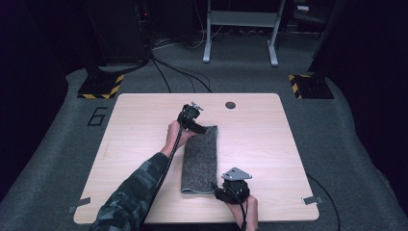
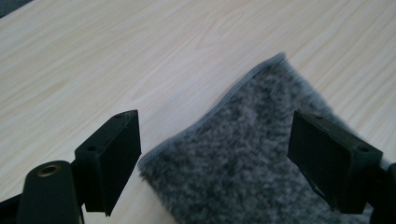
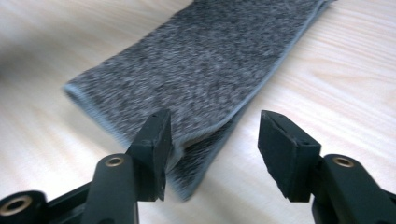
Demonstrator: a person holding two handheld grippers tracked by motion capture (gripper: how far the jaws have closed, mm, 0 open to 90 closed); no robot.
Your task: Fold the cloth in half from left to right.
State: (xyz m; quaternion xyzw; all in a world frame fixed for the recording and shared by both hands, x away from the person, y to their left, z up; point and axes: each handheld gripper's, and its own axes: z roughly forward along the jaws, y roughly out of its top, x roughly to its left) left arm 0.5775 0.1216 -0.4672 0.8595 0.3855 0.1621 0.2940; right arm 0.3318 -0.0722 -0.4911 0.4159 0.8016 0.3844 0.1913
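Note:
A grey fuzzy cloth (image 1: 199,159) lies folded into a long strip on the wooden table (image 1: 134,125). My left gripper (image 1: 199,127) hovers at the strip's far end, open, its jaws straddling the cloth's far corner (image 2: 233,149) without pressing it. At the strip's near right corner my right gripper (image 1: 219,192) is open too; the folded cloth (image 3: 201,70) lies just ahead of the jaws, its near corner at the left jaw. Nothing is pinched in either gripper.
A small dark round hole (image 1: 230,104) sits near the table's far edge. Grey carpet surrounds the table, with cables, yellow-and-black striped stand bases (image 1: 101,85) and a white frame (image 1: 240,29) beyond it.

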